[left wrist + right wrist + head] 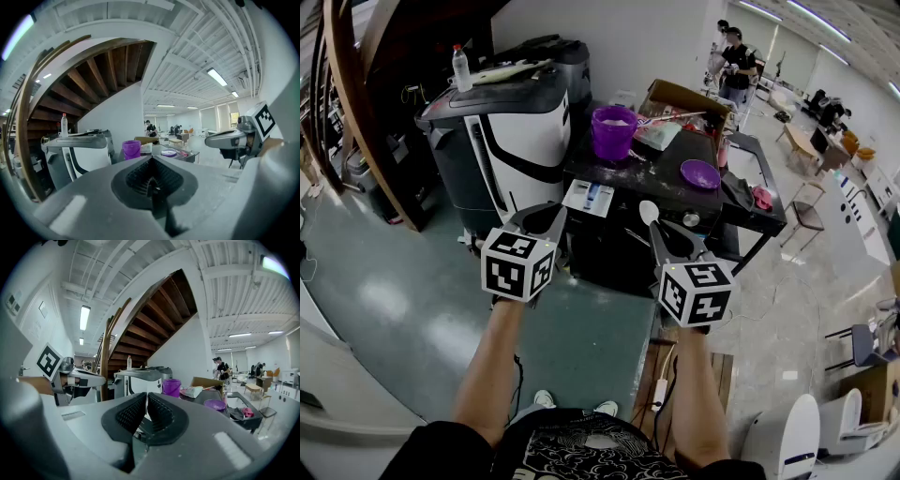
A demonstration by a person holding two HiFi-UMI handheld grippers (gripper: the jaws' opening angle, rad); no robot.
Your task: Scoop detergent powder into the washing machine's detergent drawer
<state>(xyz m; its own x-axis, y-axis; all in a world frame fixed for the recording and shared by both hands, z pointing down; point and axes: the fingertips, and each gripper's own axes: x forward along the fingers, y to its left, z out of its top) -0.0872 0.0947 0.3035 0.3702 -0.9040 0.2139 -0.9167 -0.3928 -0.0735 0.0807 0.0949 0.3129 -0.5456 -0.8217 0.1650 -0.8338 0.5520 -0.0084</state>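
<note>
A purple bucket (pixel 613 131) of white powder stands on the black washing machine top (pixel 661 183). Below it the white detergent drawer (pixel 589 198) is pulled out. My right gripper (pixel 660 232) hovers in front of the machine, shut on a white spoon (pixel 648 212) whose bowl sticks up past the jaws. My left gripper (pixel 542 217) is shut and empty, level with the drawer's front and slightly left of it. In the right gripper view, the bucket (pixel 171 387) is ahead of my jaws (pixel 146 411). The left gripper view shows the bucket (pixel 131 149) beyond its jaws (pixel 151 180).
A purple lid (pixel 700 173) lies on the machine top at the right. A black and white appliance (pixel 511 131) with a water bottle (pixel 461 67) stands to the left. A cardboard box (pixel 689 98) sits behind. A dark side table (pixel 766 211) and a person (pixel 736 66) are further right.
</note>
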